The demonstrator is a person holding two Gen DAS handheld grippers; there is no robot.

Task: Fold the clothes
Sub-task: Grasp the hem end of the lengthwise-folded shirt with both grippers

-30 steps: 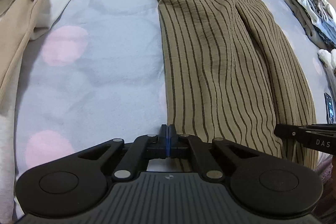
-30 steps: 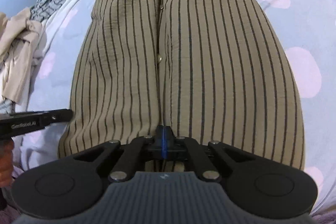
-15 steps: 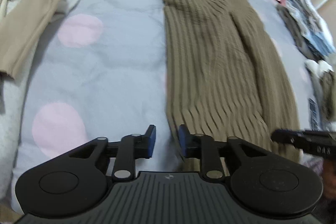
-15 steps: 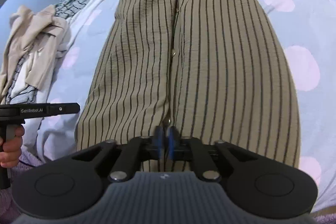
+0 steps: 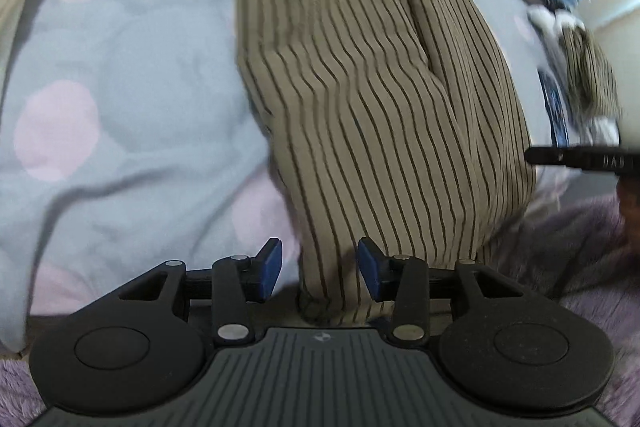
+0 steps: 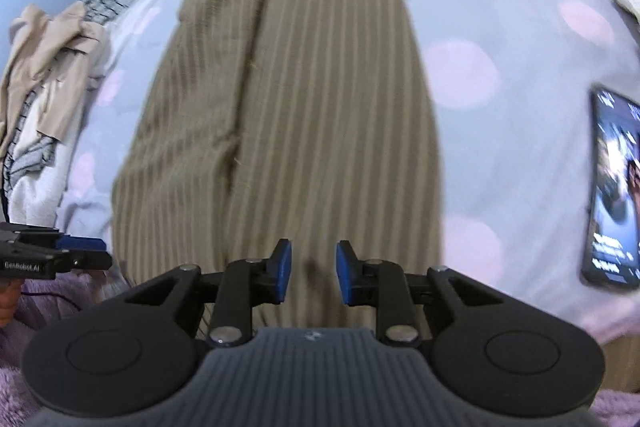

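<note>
Striped garment (image 6: 288, 115) between both opening claws, unpinched; phone (image 6: 612, 187) alongside, clothes pile (image 6: 44, 67) opposite.

My right claw (image 6: 313, 271) is opening above the striped brown dress (image 6: 288, 107) on the dotted sheet (image 6: 500, 155), pads off the cloth.

So the striped garment (image 6: 288, 99) lies lengthwise on the bed (image 6: 500, 155), stretching away ahead of the right gripper (image 6: 313, 273). Phone (image 6: 614, 187) sits off to its right, clothes heap (image 6: 52, 67) far left.
</note>
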